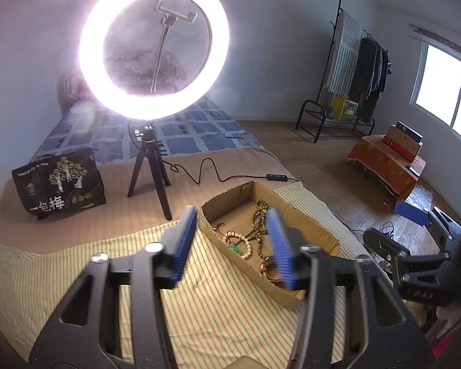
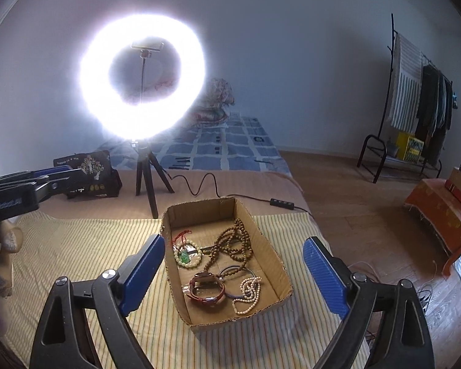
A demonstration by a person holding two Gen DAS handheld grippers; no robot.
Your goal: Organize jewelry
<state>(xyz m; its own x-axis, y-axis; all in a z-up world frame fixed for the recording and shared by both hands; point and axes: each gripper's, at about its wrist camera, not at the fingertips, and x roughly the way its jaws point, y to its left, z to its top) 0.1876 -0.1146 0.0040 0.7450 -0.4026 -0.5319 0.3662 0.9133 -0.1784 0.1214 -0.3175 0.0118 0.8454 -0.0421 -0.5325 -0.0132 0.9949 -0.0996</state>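
A shallow cardboard box (image 2: 279,273) lies on a striped cloth (image 2: 86,246) on the bed; it also shows in the left wrist view (image 1: 310,227). Inside are a brown bead necklace (image 2: 233,243), a pale bead bracelet with a green pendant (image 2: 186,256), a red-brown watch (image 2: 207,289) and a white pearl strand (image 2: 250,290). My right gripper (image 2: 233,276) is open wide, its blue pads either side of the box, above it. My left gripper (image 1: 233,246) is open and empty, hovering over the box's left edge.
A lit ring light on a black tripod (image 2: 147,181) stands just behind the box, its cable (image 2: 206,187) trailing right. A black printed bag (image 2: 95,175) sits at the left. A clothes rack (image 2: 415,98) and an orange-draped low table (image 2: 439,215) stand on the floor at right.
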